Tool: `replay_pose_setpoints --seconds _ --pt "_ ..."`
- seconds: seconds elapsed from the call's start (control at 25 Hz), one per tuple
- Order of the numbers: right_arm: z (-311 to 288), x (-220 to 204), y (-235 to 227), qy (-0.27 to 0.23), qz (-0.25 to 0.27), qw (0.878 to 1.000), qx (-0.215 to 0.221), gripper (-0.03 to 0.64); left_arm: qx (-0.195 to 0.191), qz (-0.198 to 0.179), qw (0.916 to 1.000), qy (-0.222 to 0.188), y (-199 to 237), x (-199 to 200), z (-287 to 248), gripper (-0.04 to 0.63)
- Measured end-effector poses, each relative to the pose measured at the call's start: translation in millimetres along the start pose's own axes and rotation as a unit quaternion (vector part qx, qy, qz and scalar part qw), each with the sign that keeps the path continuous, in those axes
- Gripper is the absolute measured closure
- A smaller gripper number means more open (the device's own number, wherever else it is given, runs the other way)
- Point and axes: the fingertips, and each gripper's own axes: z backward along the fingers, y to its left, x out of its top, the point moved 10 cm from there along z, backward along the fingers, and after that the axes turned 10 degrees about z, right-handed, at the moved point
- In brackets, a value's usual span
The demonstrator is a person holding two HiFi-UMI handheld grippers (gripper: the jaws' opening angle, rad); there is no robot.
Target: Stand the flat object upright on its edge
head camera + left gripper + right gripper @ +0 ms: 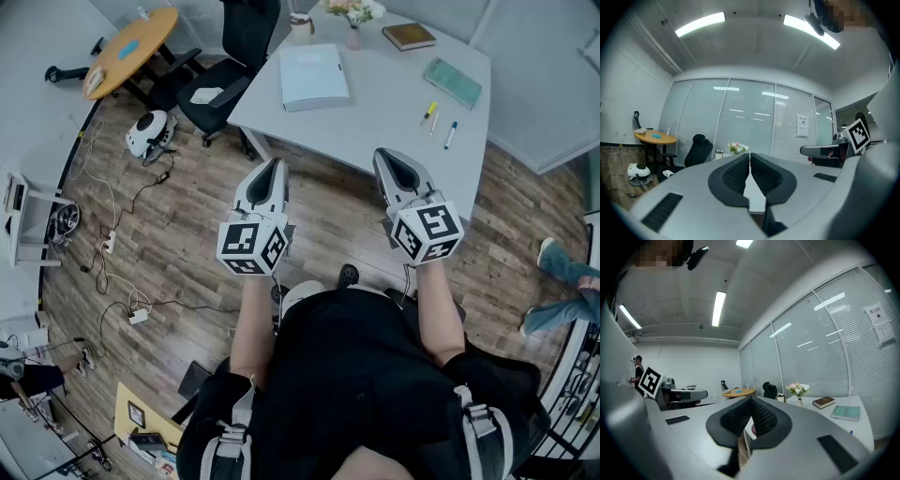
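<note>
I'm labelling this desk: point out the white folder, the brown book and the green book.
white folder (pixel 314 75), head view, middle of its cover.
brown book (pixel 409 36), head view, middle of its cover.
green book (pixel 452 82), head view, middle of its cover.

Wood-plank floor (pixel 328 220), matt white table (pixel 384 94) — probably laminate.

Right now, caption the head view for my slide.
Left tool and right tool, both shut, near a table with books.

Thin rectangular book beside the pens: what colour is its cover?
The thin rectangular book is teal; the head view shows it best.
</note>
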Motion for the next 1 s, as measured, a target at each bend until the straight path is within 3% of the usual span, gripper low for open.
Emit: replay_pose_setpoints --seconds 0.88,1.0 --pt "7.0 -11.4 -29.8 0.000 -0.003 1.000 -0.008 0.598 0.008 -0.016 0.9998 -0.004 -26.2 -2.6 -14.3 0.565" --pt "8.2 -12.8 -29.9 0.002 -0.006 1.000 -0.001 0.560 0.011 -0.018 0.9998 0.003 -25.2 -5.4 -12.4 0.565"
